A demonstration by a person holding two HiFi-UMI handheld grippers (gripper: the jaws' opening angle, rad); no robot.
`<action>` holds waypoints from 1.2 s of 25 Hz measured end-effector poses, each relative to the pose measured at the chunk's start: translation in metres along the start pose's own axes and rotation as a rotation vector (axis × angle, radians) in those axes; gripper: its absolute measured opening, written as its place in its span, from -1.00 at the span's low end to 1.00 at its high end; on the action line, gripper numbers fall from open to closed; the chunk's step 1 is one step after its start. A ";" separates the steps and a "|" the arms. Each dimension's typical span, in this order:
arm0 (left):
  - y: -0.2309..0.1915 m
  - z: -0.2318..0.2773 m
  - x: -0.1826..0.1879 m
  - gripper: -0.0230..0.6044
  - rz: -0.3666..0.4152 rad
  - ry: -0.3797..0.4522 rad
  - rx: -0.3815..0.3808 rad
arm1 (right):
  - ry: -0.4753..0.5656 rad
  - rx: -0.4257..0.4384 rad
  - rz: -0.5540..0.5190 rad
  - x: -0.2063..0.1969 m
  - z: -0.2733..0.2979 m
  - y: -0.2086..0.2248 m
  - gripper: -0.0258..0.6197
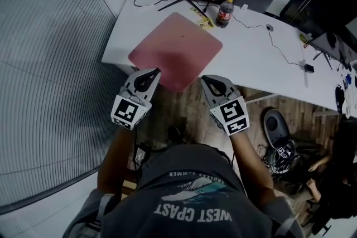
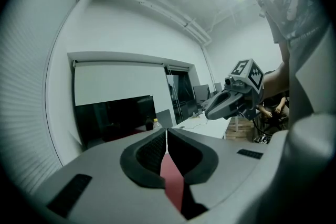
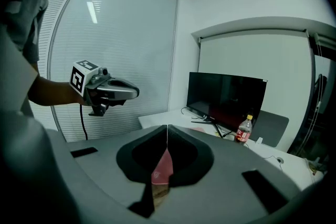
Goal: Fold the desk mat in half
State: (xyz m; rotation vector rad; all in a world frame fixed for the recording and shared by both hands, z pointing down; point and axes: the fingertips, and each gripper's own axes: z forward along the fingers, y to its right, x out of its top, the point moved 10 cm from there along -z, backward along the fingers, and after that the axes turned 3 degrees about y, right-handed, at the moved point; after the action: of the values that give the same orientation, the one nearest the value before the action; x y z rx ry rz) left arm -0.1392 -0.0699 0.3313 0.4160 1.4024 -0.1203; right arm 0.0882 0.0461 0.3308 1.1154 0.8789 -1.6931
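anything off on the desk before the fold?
The desk mat lies skewed on the desk, turned like a diamond instead of square to the edge. Its near corner hangs over the desk's front edge. Nothing looks spilled or damaged.

two corners of the desk mat (image 1: pixel 177 47) are hidden between the closed jaws.

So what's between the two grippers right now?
Head view: the near edge of the desk mat spans from the left gripper to the right gripper, both shut on it.
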 end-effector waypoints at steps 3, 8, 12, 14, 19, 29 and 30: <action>-0.014 -0.001 -0.010 -0.85 0.008 0.001 -0.016 | -0.017 -0.011 -0.012 0.000 0.013 -0.003 -0.83; -0.027 0.001 -0.027 -0.85 0.015 -0.013 -0.023 | -0.052 -0.009 -0.050 -0.002 0.030 -0.003 -0.83; -0.032 0.008 -0.043 -0.85 0.024 -0.054 -0.011 | -0.084 0.013 -0.088 -0.013 0.044 0.004 -0.83; -0.033 0.012 -0.052 -0.85 0.040 -0.083 -0.004 | -0.104 0.024 -0.101 -0.023 0.053 0.010 -0.83; -0.033 0.024 -0.081 -0.85 0.135 -0.182 0.004 | -0.164 0.050 -0.142 -0.061 0.076 0.026 -0.83; -0.032 0.048 -0.170 -0.84 0.321 -0.474 -0.005 | -0.342 0.163 -0.422 -0.142 0.127 0.039 -0.64; -0.030 0.050 -0.178 -0.84 0.338 -0.498 -0.012 | -0.358 0.177 -0.447 -0.149 0.130 0.039 -0.61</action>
State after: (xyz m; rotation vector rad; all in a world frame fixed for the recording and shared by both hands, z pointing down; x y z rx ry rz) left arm -0.1338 -0.1435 0.5031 0.5629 0.8303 0.0592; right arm 0.1144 -0.0395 0.5111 0.7194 0.7954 -2.2896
